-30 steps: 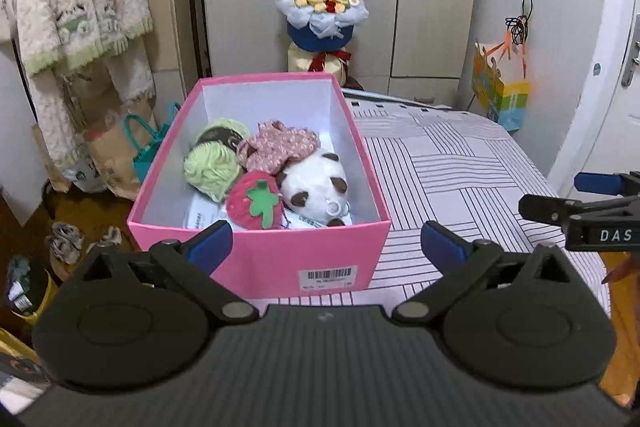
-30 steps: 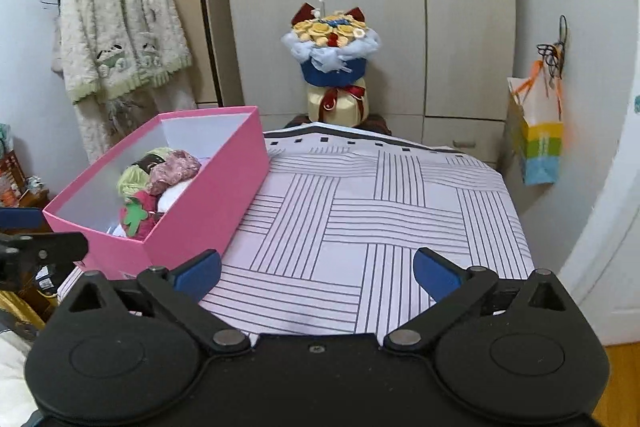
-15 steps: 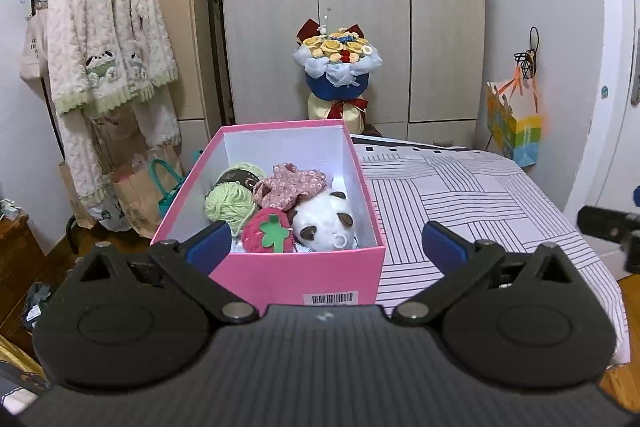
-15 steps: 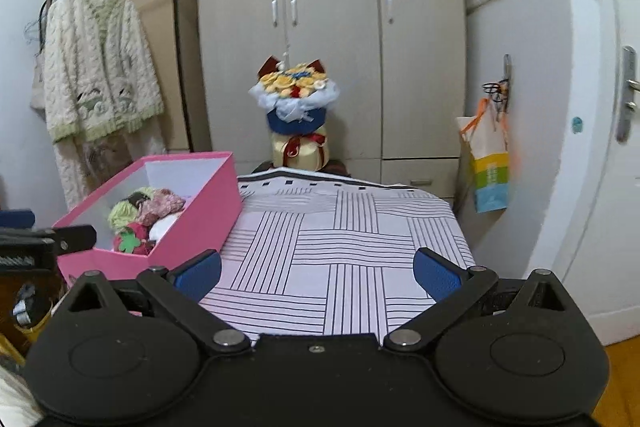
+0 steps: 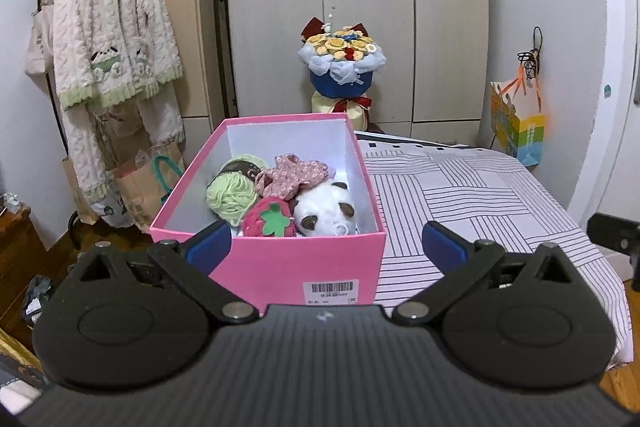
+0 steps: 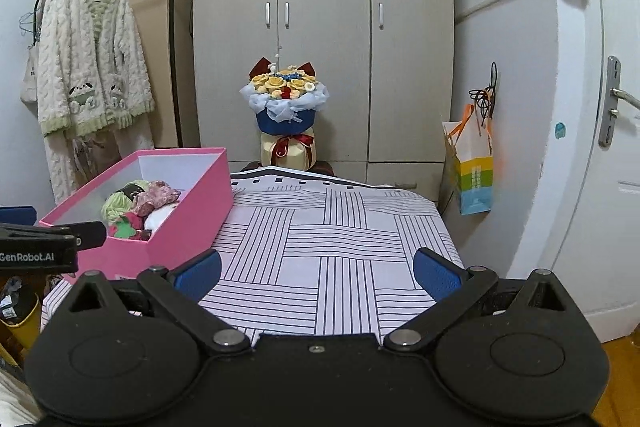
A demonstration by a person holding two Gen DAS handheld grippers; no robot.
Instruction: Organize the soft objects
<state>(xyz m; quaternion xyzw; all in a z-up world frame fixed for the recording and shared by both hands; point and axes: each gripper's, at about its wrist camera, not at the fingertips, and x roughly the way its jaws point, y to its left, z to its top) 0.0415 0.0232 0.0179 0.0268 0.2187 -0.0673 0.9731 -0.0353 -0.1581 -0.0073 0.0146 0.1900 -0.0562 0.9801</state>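
Pink box (image 5: 280,263) at bed's (image 6: 328,227) left edge held yarn ball (image 5: 232,197), strawberry (image 5: 270,221), panda plush (image 5: 326,205); both hand-held grippers, left (image 5: 326,247) and right (image 6: 316,269), spread, empty.

A bed (image 6: 340,247) under a white cover printed with blocks of dark stripes fills the middle of the frame. An open pink box (image 5: 280,267) sits directly on it, at its left edge, holding soft toys; the rest of the cover lies bare.

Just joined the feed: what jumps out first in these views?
The pink box at the left edge of the striped bed, packed with a panda plush, strawberry plush and green yarn ball. Behind the bed, a flower bouquet stands before the wardrobe.
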